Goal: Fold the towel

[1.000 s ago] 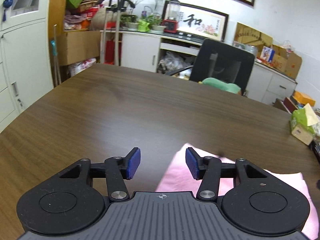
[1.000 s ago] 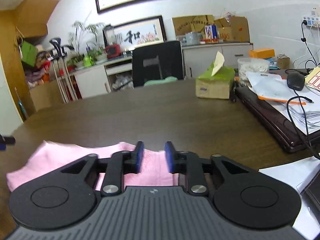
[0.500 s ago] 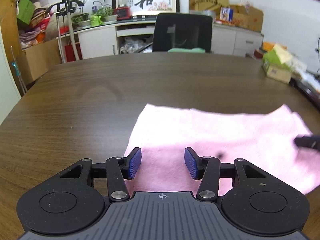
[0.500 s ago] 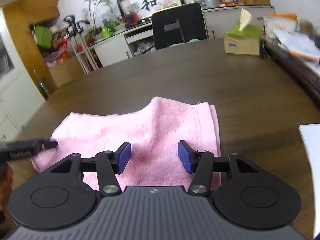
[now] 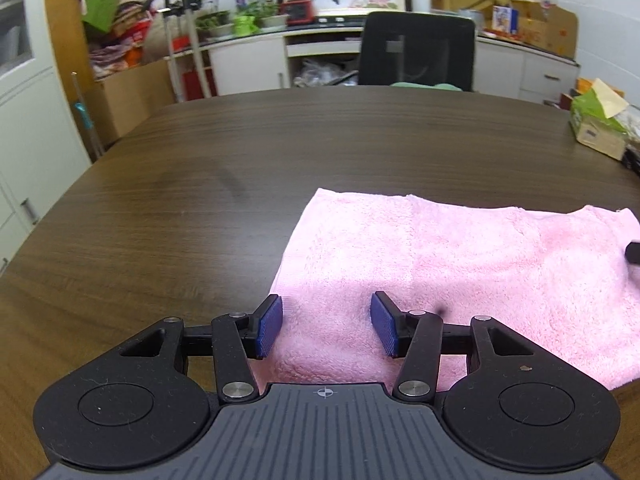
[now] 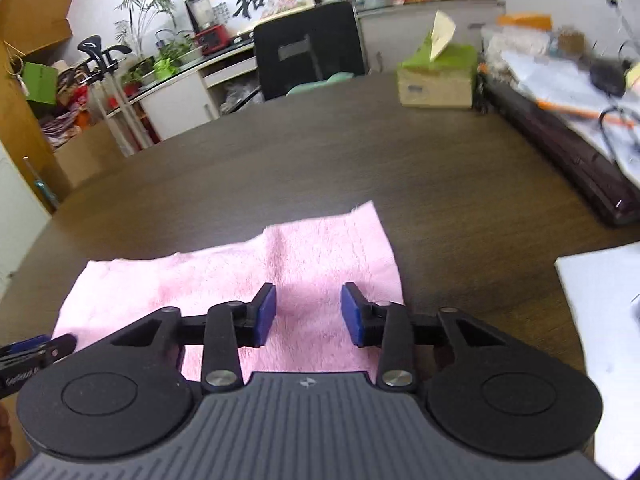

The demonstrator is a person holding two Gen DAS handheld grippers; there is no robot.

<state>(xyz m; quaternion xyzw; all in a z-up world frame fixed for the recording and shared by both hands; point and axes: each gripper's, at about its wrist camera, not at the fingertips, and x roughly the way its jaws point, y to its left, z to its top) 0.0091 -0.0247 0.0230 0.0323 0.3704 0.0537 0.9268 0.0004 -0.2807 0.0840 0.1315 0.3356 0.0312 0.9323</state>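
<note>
A pink towel (image 5: 460, 268) lies flat on the dark wooden table (image 5: 240, 160). My left gripper (image 5: 326, 330) is open and empty, over the towel's near left corner. In the right wrist view the towel (image 6: 248, 272) spreads to the left, and my right gripper (image 6: 308, 316) is open and empty above its near right part. The tip of the left gripper shows at the lower left edge of the right wrist view (image 6: 36, 350). A dark tip of the right gripper shows at the right edge of the left wrist view (image 5: 632, 252).
A green tissue box (image 6: 438, 74) stands at the table's far right, also in the left wrist view (image 5: 596, 128). A dark laptop (image 6: 560, 148) with papers and cables lies on the right. White paper (image 6: 604, 320) is near right. A black office chair (image 5: 416, 56) stands behind the table.
Both grippers pulled back and rose a little over the towel. The right gripper opened from nearly shut one second ago. The towel lies spread flat.
</note>
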